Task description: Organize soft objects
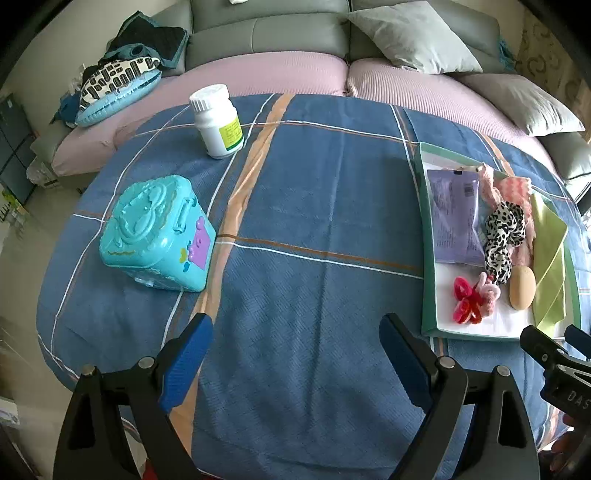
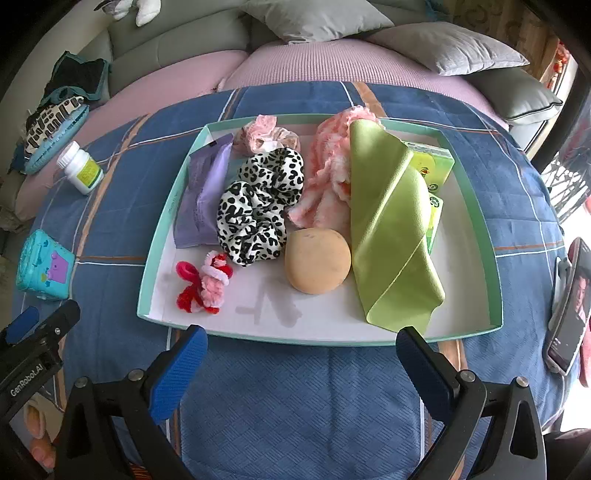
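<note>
A white tray with a teal rim (image 2: 332,325) lies on the blue checked cloth. It holds a purple packet (image 2: 203,195), a leopard-print scrunchie (image 2: 258,206), a pink scrunchie (image 2: 262,134), a fluffy pink cloth (image 2: 328,170), a green cloth (image 2: 388,229) draped over a green tissue pack (image 2: 432,162), a beige sponge ball (image 2: 317,260) and red-pink fuzzy ties (image 2: 207,282). My right gripper (image 2: 301,343) stands open at the tray's near rim, holding nothing. My left gripper (image 1: 295,354) is open over bare cloth, left of the tray (image 1: 427,258).
A white pill bottle (image 1: 218,122) and a turquoise toy case (image 1: 159,232) stand on the cloth left of the tray. A phone on a stand (image 2: 569,306) sits at the right edge. Behind are a sofa with grey pillows (image 1: 413,35) and piled clothes (image 1: 125,70).
</note>
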